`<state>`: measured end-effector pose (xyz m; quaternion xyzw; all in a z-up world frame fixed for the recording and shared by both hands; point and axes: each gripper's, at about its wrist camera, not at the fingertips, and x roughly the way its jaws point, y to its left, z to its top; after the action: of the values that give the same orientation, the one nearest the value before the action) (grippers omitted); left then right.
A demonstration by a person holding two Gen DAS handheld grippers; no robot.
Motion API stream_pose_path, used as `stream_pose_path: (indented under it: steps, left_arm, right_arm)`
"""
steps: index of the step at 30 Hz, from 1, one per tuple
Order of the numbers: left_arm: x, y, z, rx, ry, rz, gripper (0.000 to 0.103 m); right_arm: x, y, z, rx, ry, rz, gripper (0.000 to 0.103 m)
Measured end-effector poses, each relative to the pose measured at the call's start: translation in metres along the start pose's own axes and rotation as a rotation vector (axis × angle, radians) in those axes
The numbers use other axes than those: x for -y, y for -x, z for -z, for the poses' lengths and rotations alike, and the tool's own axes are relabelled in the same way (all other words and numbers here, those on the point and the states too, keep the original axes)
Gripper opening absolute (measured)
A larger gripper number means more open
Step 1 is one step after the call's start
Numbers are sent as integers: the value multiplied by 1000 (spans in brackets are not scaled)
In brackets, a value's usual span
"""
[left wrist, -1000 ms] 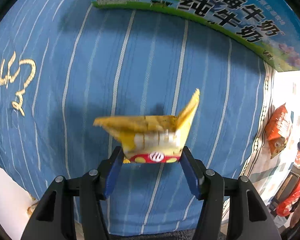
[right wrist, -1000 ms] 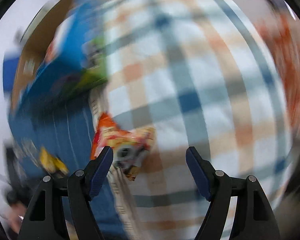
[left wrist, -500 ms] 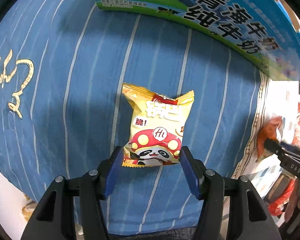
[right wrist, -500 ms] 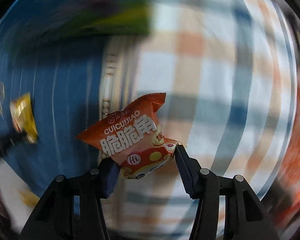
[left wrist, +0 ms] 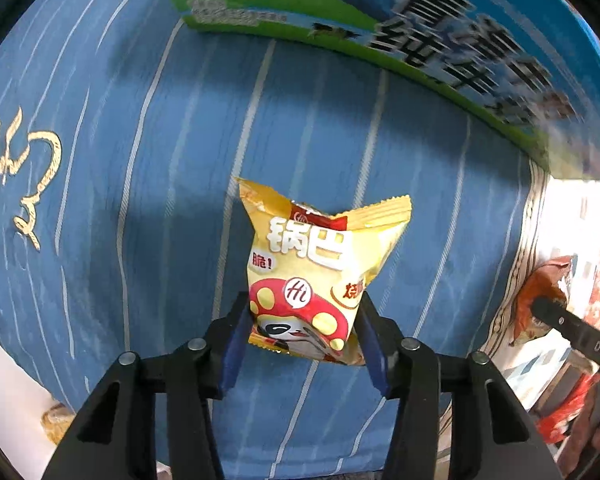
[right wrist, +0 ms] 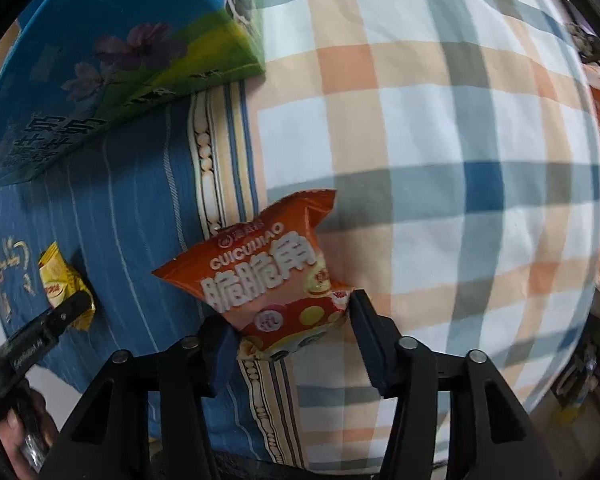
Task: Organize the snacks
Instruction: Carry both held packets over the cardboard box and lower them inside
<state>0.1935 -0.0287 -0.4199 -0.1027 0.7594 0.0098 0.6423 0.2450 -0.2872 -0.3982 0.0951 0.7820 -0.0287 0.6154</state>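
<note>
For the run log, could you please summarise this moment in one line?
left hand-held gripper: shut on yellow snack packet | right hand-held gripper: shut on orange snack packet | milk carton behind

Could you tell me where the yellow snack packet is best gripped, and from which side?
Grip the yellow snack packet across its narrow lower end, approaching from below its bottom seam. The left gripper already does so, pads on both side edges; the puffed middle looks wider and likelier to slip.

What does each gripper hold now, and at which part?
Left gripper: yellow snack bag, by its lower end. Right gripper: orange snack bag, by its lower end.
</note>
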Motion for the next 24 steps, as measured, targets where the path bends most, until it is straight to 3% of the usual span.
stream_pose_path:
  steps: [6,13,15,24]
  left_arm:
    - [18,-8,9,21,-104,-86,49]
    - [22,-12,-10,37,-98,-91,48]
    - [21,-12,-14,41,-95,-89,47]
    - [38,53,0,168,-119,-88,45]
  right_arm:
    - [-20,6,9,33,70,53,53]
    - [-17,3,8,75,65,48,54]
    - [-10,2,20,85,61,42,47]
    - [-19,55,46,152,77,-57,44]
